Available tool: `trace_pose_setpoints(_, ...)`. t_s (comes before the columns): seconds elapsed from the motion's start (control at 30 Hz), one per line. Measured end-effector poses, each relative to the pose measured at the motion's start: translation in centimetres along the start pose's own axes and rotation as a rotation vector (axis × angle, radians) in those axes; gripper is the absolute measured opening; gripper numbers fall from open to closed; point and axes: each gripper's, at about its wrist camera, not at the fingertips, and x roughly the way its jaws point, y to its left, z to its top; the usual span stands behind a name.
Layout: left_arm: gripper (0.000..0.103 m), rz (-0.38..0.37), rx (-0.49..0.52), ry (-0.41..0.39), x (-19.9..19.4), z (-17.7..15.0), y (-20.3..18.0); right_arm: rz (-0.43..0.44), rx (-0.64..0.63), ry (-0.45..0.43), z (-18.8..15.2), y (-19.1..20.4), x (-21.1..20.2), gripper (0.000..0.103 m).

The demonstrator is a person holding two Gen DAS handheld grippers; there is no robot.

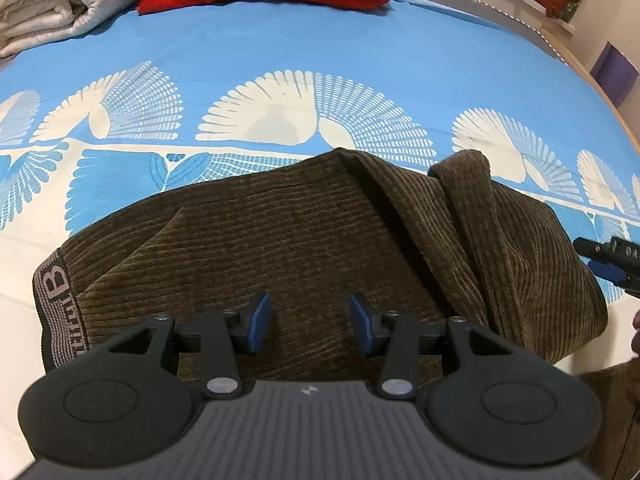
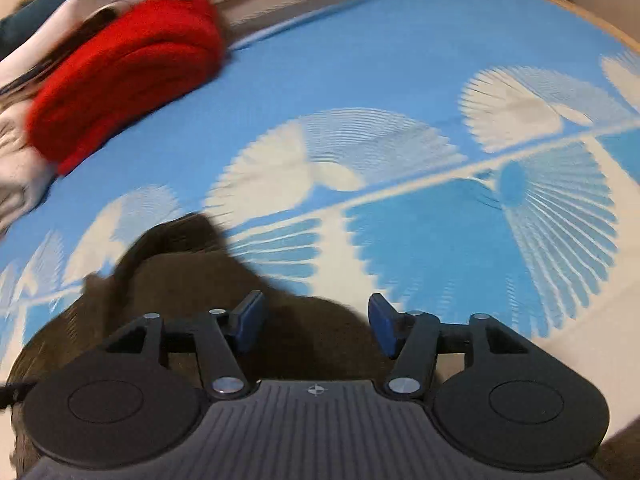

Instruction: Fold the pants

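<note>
Well, pants (image 1: 304,248) edge folded, bedsheet (image 1: 320,56) beyond

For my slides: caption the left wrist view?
Open left gripper above brown corduroy pants on a blue patterned bedsheet.

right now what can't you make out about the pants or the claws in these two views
- Pants, left wrist view: near edge hidden behind the left claw body; right side cut by the frame.
- Waistband lettering: only a "B" readable, the rest too small.
- Right wrist view: motion blur smears the pants and red blanket.
- Right claw: open, but contact with the cloth is unclear.
</note>
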Motion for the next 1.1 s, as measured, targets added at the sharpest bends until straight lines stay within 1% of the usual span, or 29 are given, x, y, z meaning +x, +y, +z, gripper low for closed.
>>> trace_pose_setpoints(0.03, 0.049, -0.012, 0.007, 0.005, 0.1, -0.1, -0.2, -0.004, 0.024, -0.001, 0.1, -0.6, 0.2, 0.06)
trace_pose_setpoints(0.07, 0.049, -0.044, 0.021, 0.016, 0.3, -0.2, -0.5, -0.006, 0.042, 0.001, 0.0, -1.3, 0.3, 0.06)
trace_pose_setpoints(0.13, 0.049, -0.128, 0.073, 0.056, 0.8, -0.7, -1.4, 0.018, 0.049, 0.025, 0.0, -1.4, 1.3, 0.06)
trace_pose_setpoints(0.17, 0.049, -0.176, 0.101, 0.082, 1.1, -1.1, -2.1, 0.051, 0.028, 0.045, 0.0, -1.1, 1.5, 0.06)
trace_pose_setpoints(0.23, 0.049, -0.269, 0.163, 0.131, 1.7, -2.1, -3.6, 0.081, -0.012, 0.074, -0.3, -0.1, 2.1, 0.059)
trace_pose_setpoints(0.27, 0.049, -0.285, 0.19, 0.14, 1.9, -2.6, -4.2, 0.081, -0.043, 0.079, -0.4, 0.4, 2.0, 0.059)
trace_pose_setpoints(0.33, 0.049, -0.285, 0.258, 0.144, 2.5, -3.5, -5.5, 0.08, -0.091, 0.078, -0.3, 1.1, 2.2, 0.05)
trace_pose_setpoints(0.4, 0.049, -0.283, 0.313, 0.158, 3.3, -4.3, -6.5, 0.082, -0.133, 0.065, -0.1, 1.6, 1.7, 0.018)
trace_pose_setpoints(0.43, 0.049, -0.264, 0.346, 0.159, 3.6, -4.7, -7.0, 0.093, -0.158, 0.057, 0.0, 2.0, 1.2, 0.012)
trace_pose_setpoints(0.5, 0.049, -0.232, 0.388, 0.15, 4.1, -5.3, -7.6, 0.112, -0.19, 0.038, 0.3, 2.5, 0.7, 0.01)
trace_pose_setpoints(0.57, 0.036, -0.195, 0.412, 0.134, 4.3, -5.4, -8.0, 0.134, -0.199, 0.017, 0.7, 2.6, 0.0, 0.009)
trace_pose_setpoints(0.6, 0.025, -0.173, 0.435, 0.115, 4.2, -5.5, -8.1, 0.153, -0.178, -0.003, 1.0, 2.4, -0.6, 0.008)
trace_pose_setpoints(0.63, 0.022, -0.163, 0.447, 0.098, 4.0, -5.5, -8.2, 0.17, -0.143, -0.031, 1.3, 2.1, -1.2, 0.008)
trace_pose_setpoints(0.67, 0.02, -0.165, 0.437, 0.086, 3.8, -5.4, -8.1, 0.2, -0.076, -0.092, 1.8, 1.4, -2.4, 0.007)
trace_pose_setpoints(0.7, 0.017, -0.155, 0.426, 0.075, 3.6, -5.3, -7.9, 0.239, -0.008, -0.167, 2.2, 0.7, -3.7, 0.004)
trace_pose_setpoints(0.73, 0.016, -0.144, 0.424, 0.065, 3.5, -5.2, -7.8, 0.241, 0.064, -0.288, 2.4, -0.2, -5.5, 0.001)
trace_pose_setpoints(0.77, 0.015, -0.133, 0.424, 0.059, 3.4, -5.2, -7.5, 0.216, 0.152, -0.424, 2.3, -1.2, -7.5, 0.001)
trace_pose_setpoints(0.8, 0.015, -0.134, 0.418, 0.06, 3.4, -5.1, -7.3, 0.169, 0.243, -0.552, 1.7, -2.2, -9.3, 0.001)
trace_pose_setpoints(0.83, 0.015, -0.132, 0.409, 0.067, 3.4, -5.1, -7.0, 0.082, 0.332, -0.655, 1.0, -3.3, -10.9, 0.001)
trace_pose_setpoints(0.87, 0.015, -0.128, 0.409, 0.071, 3.5, -5.1, -6.9, -0.02, 0.406, -0.682, 0.6, -4.4, -11.7, 0.002)
trace_pose_setpoints(0.9, 0.015, -0.124, 0.42, 0.072, 3.5, -5.0, -6.8, -0.101, 0.479, -0.658, 0.3, -5.8, -11.7, 0.002)
trace_pose_setpoints(0.93, 0.015, -0.117, 0.431, 0.074, 3.5, -5.0, -6.7, -0.172, 0.554, -0.58, 0.0, -7.4, -10.9, 0.002)
trace_pose_setpoints(0.97, 0.015, -0.113, 0.44, 0.079, 3.6, -5.2, -6.8, -0.238, 0.629, -0.481, -0.5, -9.1, -9.7, 0.002)
trace_pose_setpoints(1.03, 0.015, -0.106, 0.457, 0.085, 3.6, -5.2, -7.0, -0.27, 0.747, -0.344, -1.6, -11.7, -7.7, 0.003)
trace_pose_setpoints(1.07, 0.015, -0.105, 0.464, 0.089, 3.7, -5.3, -7.1, -0.281, 0.8, -0.286, -2.2, -12.8, -6.8, 0.007)
trace_pose_setpoints(1.1, 0.015, -0.107, 0.47, 0.092, 3.9, -5.2, -7.2, -0.284, 0.839, -0.257, -2.5, -13.6, -6.4, 0.008)
